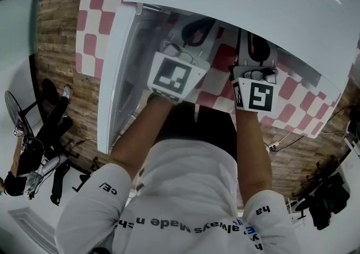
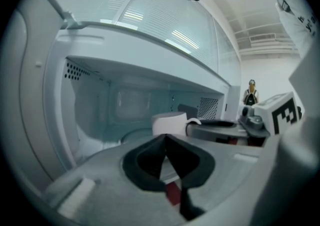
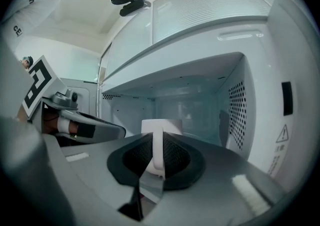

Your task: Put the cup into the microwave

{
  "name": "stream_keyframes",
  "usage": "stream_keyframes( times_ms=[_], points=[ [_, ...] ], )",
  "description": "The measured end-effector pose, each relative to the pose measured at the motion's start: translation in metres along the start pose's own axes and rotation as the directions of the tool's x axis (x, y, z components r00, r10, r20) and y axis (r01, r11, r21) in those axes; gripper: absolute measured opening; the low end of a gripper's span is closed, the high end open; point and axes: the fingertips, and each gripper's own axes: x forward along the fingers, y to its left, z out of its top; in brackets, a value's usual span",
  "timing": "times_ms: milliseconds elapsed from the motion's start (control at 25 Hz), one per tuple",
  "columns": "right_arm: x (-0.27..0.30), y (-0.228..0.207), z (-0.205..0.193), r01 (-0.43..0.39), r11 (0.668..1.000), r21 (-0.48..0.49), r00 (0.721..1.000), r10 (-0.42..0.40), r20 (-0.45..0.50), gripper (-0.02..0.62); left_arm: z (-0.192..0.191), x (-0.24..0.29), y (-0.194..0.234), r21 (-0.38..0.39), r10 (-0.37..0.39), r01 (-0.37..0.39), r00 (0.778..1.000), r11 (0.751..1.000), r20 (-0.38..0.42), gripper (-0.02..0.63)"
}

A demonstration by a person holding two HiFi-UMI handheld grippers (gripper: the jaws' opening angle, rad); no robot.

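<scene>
Cup (image 3: 161, 126) is plain white, upright, at the microwave (image 3: 239, 105) mouth; right gripper (image 3: 158, 144) fingers pinch its handle. Left gripper (image 2: 165, 139) fingers pressed together, empty.

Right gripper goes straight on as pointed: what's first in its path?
The right gripper, shut on the cup, points into the open microwave. Nothing shows in the cavity ahead, so the cup would probably meet the back wall first; depth is hard to judge.

Microwave (image 3: 260, 70) doorway open; free room all round the cup (image 3: 161, 126).
</scene>
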Motion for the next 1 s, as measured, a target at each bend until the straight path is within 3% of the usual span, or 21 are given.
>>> stream_keyframes(
  times_ms=[360, 720, 1000],
  points=[
    [-0.005, 0.002, -0.015, -0.022, 1.0, -0.013, 0.998, 0.021, -0.064, 0.038, 0.004, -0.006, -0.002, 0.01, -0.004, 0.004, 1.0, 1.0, -0.007, 0.0],
    [-0.008, 0.003, -0.025, -0.029, 0.999, 0.039, 0.988, 0.034, -0.152, 0.051, 0.005, -0.023, -0.014, -0.025, -0.006, 0.005, 0.999, 1.0, -0.04, 0.0],
    [-0.017, 0.002, 0.001, -0.034, 0.998, 0.049, 0.987, 0.041, -0.158, 0.103, 0.023, -0.045, -0.025, -0.034, -0.008, 0.006, 0.998, 0.999, -0.057, 0.0]
  ],
)
